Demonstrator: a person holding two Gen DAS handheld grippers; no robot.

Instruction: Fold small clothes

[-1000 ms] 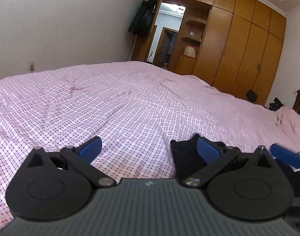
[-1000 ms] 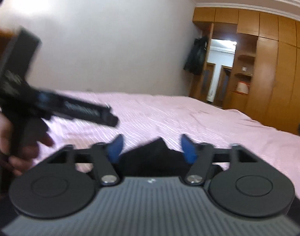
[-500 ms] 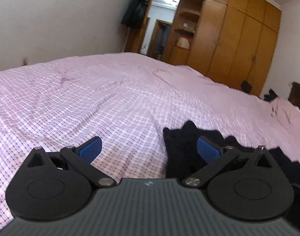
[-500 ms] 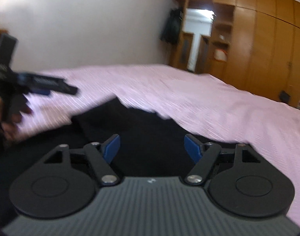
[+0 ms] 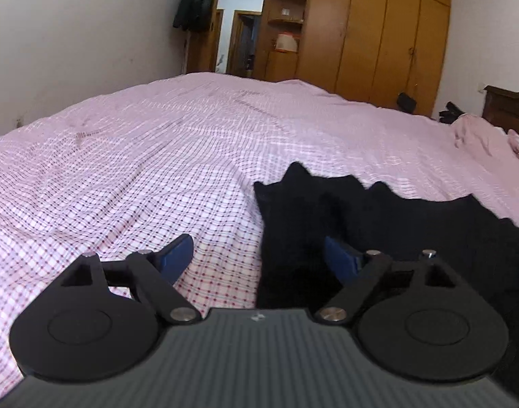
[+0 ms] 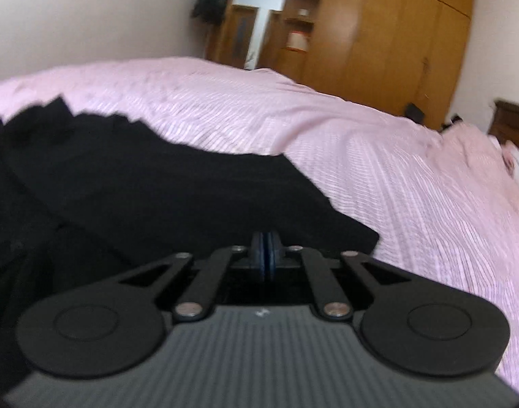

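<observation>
A black garment (image 5: 378,217) lies spread on the pink checked bedspread (image 5: 140,156). My left gripper (image 5: 257,255) is open, its right blue pad over the garment's left edge, its left pad over the bedspread. In the right wrist view the same garment (image 6: 157,187) fills the left and middle. My right gripper (image 6: 266,255) is shut with its blue pads pressed together at the garment's near right part. Whether cloth is pinched between the pads is hidden.
The bed (image 6: 395,170) stretches far ahead and to both sides. Wooden wardrobes (image 5: 378,27) and an open doorway (image 5: 239,23) stand behind it. Crumpled pink cloth (image 5: 487,136) and a dark headboard (image 5: 507,108) are at the far right.
My right gripper has closed and dropped low onto the garment. Both cameras have tilted down toward the bed, so more of the black garment shows. The left gripper stays open.
</observation>
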